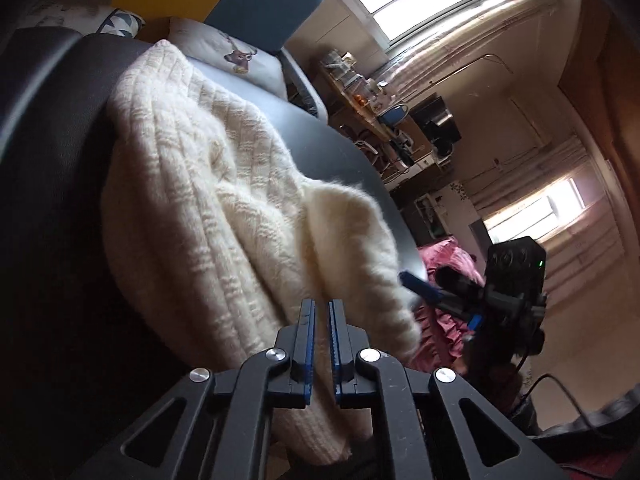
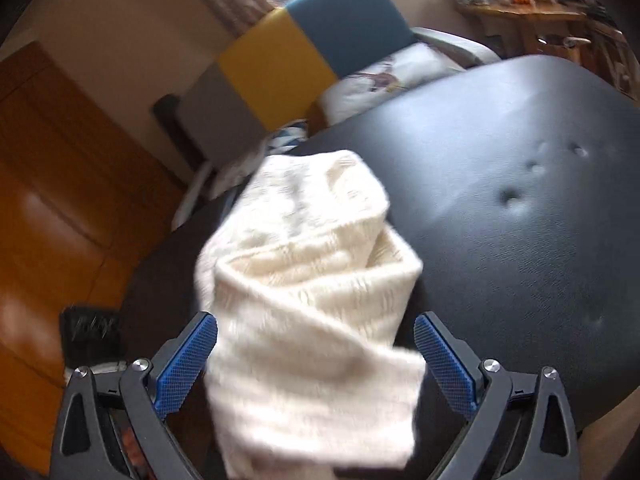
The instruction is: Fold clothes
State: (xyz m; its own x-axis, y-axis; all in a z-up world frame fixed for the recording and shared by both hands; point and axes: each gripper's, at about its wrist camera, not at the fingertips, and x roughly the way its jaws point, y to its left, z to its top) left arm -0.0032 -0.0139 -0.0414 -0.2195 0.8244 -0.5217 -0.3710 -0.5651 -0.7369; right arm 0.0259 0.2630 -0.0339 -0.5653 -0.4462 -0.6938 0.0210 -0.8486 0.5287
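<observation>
While the cream knitted sweater point(image 1: 208, 208) lies draped over the black padded table point(image 2: 500, 184), both grippers sit at its near end. Nearest, the left gripper point(image 1: 321, 308) has its jaws drawn almost together, a thin slit between the blue pads; cloth runs beneath and beyond them, yet I cannot tell whether any of it is pinched. The right gripper point(image 2: 316, 340) stands with its jaws spread wide, a doubled-over band of knit lying loose in the gap, touching neither pad as far as I can see.

Farther along, the sweater is already layered: a fluffy flap lies turned back over the ribbed body, and the right-hand view shows a rolled, bunched fold rather than a flat one. I'd judge the folding partway along, since the bundle is loose and uneven, with an end hanging off the near edge. Squaring it into a tidy stack looks left to do.

Beyond the table stand a blue and yellow chair point(image 2: 320, 36) and a cluttered shelf point(image 1: 360, 92).
</observation>
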